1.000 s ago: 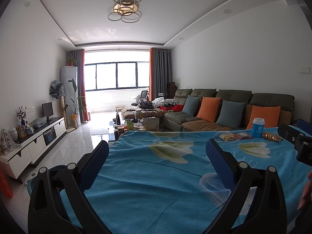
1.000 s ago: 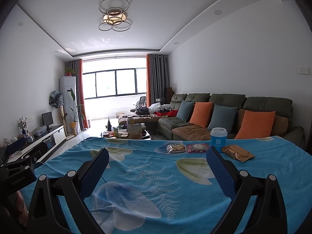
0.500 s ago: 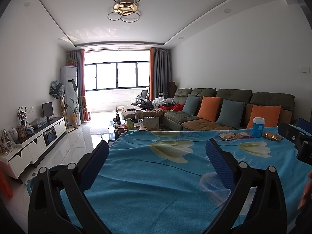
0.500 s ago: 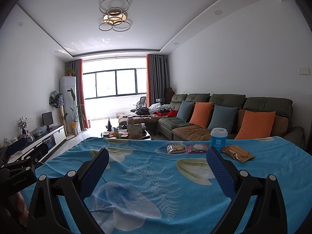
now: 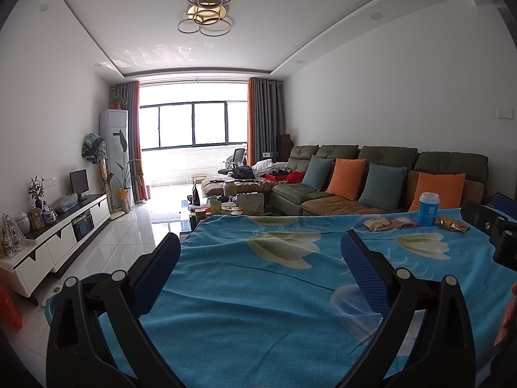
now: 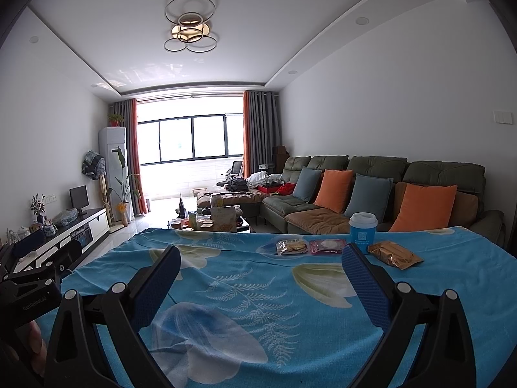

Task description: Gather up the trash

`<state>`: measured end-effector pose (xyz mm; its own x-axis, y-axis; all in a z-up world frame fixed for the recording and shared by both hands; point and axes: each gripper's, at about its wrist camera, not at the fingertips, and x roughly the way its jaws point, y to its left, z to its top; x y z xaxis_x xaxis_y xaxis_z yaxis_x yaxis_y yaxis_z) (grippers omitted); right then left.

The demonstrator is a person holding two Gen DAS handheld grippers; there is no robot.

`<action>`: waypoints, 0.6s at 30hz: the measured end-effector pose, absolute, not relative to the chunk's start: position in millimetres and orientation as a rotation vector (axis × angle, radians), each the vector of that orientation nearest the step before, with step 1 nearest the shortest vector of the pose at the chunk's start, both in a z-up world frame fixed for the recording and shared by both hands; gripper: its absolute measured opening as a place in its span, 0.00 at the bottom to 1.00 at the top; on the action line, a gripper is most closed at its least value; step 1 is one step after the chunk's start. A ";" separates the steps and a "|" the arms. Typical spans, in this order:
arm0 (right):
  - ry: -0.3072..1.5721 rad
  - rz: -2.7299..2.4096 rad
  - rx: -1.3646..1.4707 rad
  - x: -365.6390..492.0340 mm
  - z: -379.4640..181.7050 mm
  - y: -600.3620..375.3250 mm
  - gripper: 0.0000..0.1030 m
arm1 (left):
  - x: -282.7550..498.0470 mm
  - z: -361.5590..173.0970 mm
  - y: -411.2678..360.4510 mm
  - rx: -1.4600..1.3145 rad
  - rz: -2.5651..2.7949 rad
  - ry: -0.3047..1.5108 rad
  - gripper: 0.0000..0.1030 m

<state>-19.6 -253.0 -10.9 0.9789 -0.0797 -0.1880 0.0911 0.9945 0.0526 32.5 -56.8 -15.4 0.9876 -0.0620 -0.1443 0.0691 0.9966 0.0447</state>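
Observation:
On the far side of the table with the blue flowered cloth [image 6: 258, 291] lies the trash: a blue paper cup with a white lid [image 6: 362, 232], a gold snack wrapper [image 6: 395, 254], a pink packet [image 6: 326, 246] and a clear biscuit packet [image 6: 290, 247]. In the left wrist view the same cup [image 5: 428, 208] and wrappers [image 5: 450, 223] sit at the far right. My right gripper [image 6: 260, 270] hovers open over the cloth, short of the packets. My left gripper [image 5: 260, 258] is open over the table's left part, nothing between its fingers.
A blue bin [image 5: 64, 291] shows below the table's left edge. Beyond the table stand a cluttered coffee table [image 6: 210, 221], a green sofa with orange and blue cushions [image 6: 371, 190] and a white TV cabinet [image 5: 58, 236]. A hand [image 5: 507, 317] shows at the right edge.
Both grippers stay open and almost still. The view has shifted only slightly.

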 end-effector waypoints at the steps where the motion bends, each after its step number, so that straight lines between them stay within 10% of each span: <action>1: 0.187 -0.085 0.061 -19.5 -10.9 -253.0 0.94 | 32.6 -15.4 -56.7 0.049 -0.067 0.144 0.95; 18: 0.189 -0.086 0.061 -19.5 -10.9 -252.6 0.94 | 31.0 -23.9 -56.6 0.048 -0.075 0.162 0.95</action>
